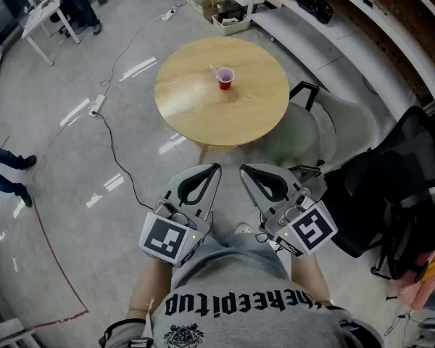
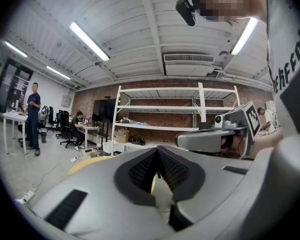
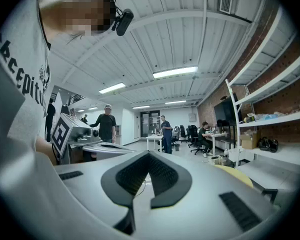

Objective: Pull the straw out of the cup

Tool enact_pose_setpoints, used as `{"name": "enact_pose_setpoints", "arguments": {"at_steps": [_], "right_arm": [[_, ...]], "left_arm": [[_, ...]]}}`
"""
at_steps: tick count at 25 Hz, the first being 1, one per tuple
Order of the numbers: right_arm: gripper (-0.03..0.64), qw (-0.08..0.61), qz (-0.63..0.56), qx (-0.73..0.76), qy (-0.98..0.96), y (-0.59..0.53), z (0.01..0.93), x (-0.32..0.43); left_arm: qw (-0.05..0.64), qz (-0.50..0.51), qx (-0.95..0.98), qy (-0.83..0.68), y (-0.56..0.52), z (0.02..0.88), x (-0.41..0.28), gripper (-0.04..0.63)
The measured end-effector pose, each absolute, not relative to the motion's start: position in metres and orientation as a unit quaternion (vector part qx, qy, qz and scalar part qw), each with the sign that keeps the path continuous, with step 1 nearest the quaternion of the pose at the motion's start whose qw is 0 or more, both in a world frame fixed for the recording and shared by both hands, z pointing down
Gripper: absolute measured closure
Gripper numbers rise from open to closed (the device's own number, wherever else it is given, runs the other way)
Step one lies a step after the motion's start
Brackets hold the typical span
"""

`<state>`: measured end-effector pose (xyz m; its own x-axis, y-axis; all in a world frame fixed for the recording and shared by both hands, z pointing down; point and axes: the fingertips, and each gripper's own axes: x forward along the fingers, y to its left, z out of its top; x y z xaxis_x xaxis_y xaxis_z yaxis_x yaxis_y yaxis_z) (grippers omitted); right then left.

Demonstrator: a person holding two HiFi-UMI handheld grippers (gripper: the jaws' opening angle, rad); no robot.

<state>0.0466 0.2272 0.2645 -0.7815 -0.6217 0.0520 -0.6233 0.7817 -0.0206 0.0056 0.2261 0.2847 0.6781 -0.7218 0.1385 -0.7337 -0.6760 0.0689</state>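
Observation:
A red cup [image 1: 225, 80] stands near the middle of a round wooden table [image 1: 196, 100], with a thin pale straw [image 1: 218, 70] leaning out of it to the left. Both grippers hover well short of the table, close to the person's body. My left gripper [image 1: 216, 167] is shut with nothing in it; its jaws meet tip to tip in the left gripper view [image 2: 157, 152]. My right gripper [image 1: 243, 168] is shut and empty beside it, its tips together in the right gripper view [image 3: 149, 157]. The cup does not show in either gripper view.
Two grey chairs [image 1: 315, 125] stand at the table's right side, and a black chair with a bag [image 1: 399, 180] stands nearer right. A cable [image 1: 114, 147] and power strip [image 1: 96, 106] lie on the floor at left. Shelves [image 2: 160, 109] and people at desks fill the background.

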Motion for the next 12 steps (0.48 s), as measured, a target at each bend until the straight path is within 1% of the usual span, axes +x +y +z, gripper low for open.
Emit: {"name": "enact_pose_setpoints", "arguments": {"at_steps": [12], "right_arm": [[0.615,0.021,0.022,0.338,-0.941,0.2262,0.2654,0.0362]], "left_arm": [[0.055,0.053,0.919,-0.387,0.2194,0.2843,0.0023,0.571]]}}
